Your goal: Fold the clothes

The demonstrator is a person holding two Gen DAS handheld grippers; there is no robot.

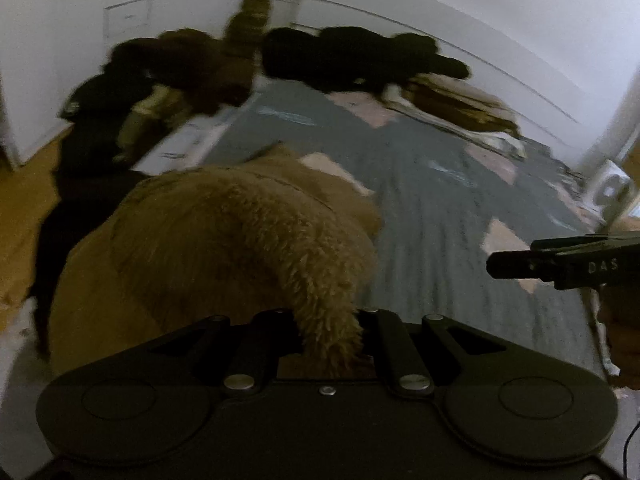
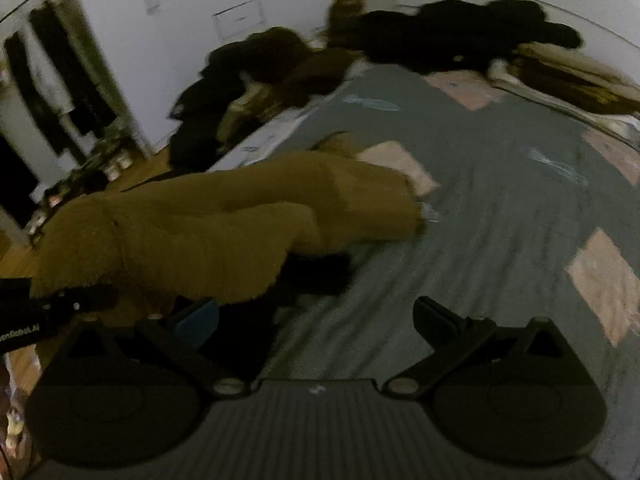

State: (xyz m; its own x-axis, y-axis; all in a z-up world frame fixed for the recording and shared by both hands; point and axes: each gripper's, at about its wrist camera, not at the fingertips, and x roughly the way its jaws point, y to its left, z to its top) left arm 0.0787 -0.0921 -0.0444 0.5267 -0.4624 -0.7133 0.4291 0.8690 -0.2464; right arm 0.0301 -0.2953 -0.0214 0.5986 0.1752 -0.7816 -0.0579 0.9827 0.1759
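A tan fleece garment (image 1: 224, 232) lies across the near left part of a grey-green bedspread (image 1: 440, 208). My left gripper (image 1: 328, 320) is shut on a fuzzy end of that garment, which rises between its fingers. In the right wrist view the same tan fleece garment (image 2: 224, 216) stretches leftward off the bed edge, over something dark. My right gripper (image 2: 316, 316) is open above the bedspread (image 2: 480, 220), nothing between its fingers. The right gripper (image 1: 560, 266) also shows at the right edge of the left wrist view, side on.
Dark clothes (image 1: 360, 56) and brown garments (image 1: 184, 68) are heaped at the far end of the bed. Folded tan items (image 1: 456, 108) lie far right. White walls surround; a wooden floor (image 1: 24, 200) runs left. Hanging dark clothes (image 2: 52, 80) show far left.
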